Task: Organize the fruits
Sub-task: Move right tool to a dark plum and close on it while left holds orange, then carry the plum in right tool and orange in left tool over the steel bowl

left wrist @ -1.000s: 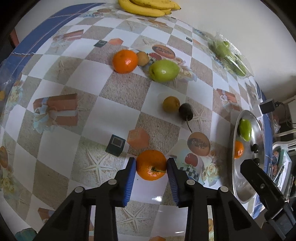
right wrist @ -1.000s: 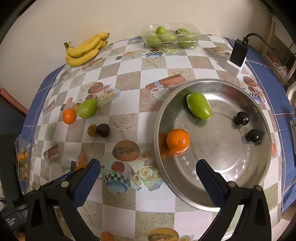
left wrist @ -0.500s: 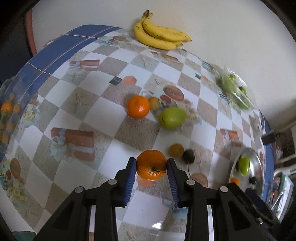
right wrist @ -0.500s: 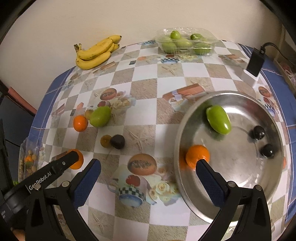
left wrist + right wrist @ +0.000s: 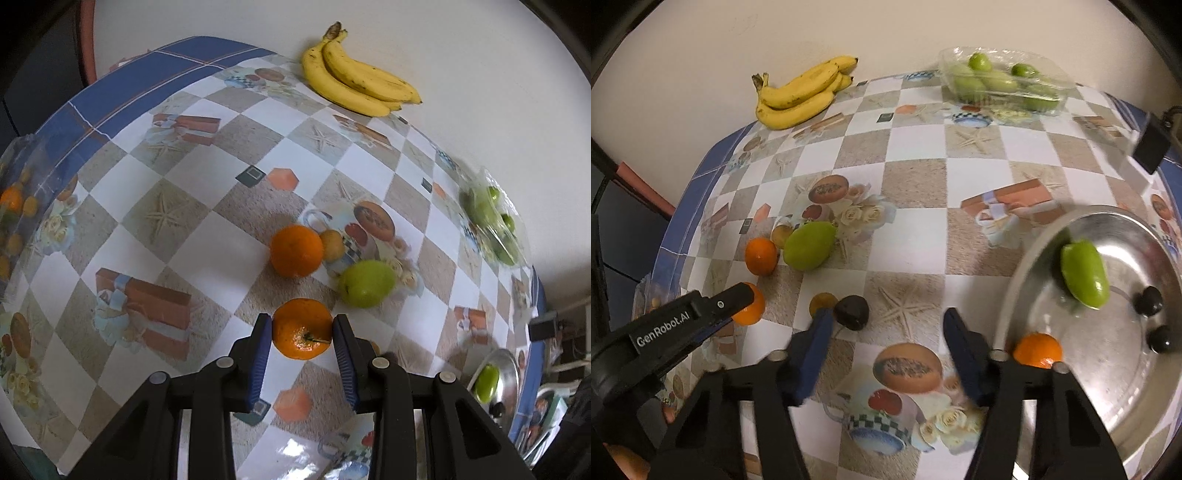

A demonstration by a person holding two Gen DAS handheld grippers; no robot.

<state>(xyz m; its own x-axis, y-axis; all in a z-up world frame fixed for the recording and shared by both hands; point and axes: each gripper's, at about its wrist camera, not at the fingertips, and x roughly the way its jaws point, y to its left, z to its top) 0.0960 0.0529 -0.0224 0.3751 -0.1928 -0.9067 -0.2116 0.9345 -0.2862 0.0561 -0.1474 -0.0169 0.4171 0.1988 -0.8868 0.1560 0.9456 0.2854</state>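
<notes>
Left wrist view: my left gripper [image 5: 302, 341] pinched an orange [image 5: 302, 328] between its blue pads, lifted clear of the worktop [image 5: 192, 236].
Right wrist view: my right gripper [image 5: 884, 354] had just been closing, its pads still apart with nothing between them; both fingers were blurred.
Hidden fruit: the small yellow-brown fruit [image 5: 822, 302] sat partly behind my right gripper's left finger, just beside a dark fruit [image 5: 851, 312].
Steel bowl [image 5: 1027, 258]: cut off at the frame's right edge, holding a green fruit [image 5: 1084, 278], an orange partly behind my finger, and two dark fruits.
Loose pieces: another orange [image 5: 295, 251] and a green fruit lay near each other on the worktop.
Clear tub [image 5: 1004, 79]: green fruit inside, count unclear.
</notes>
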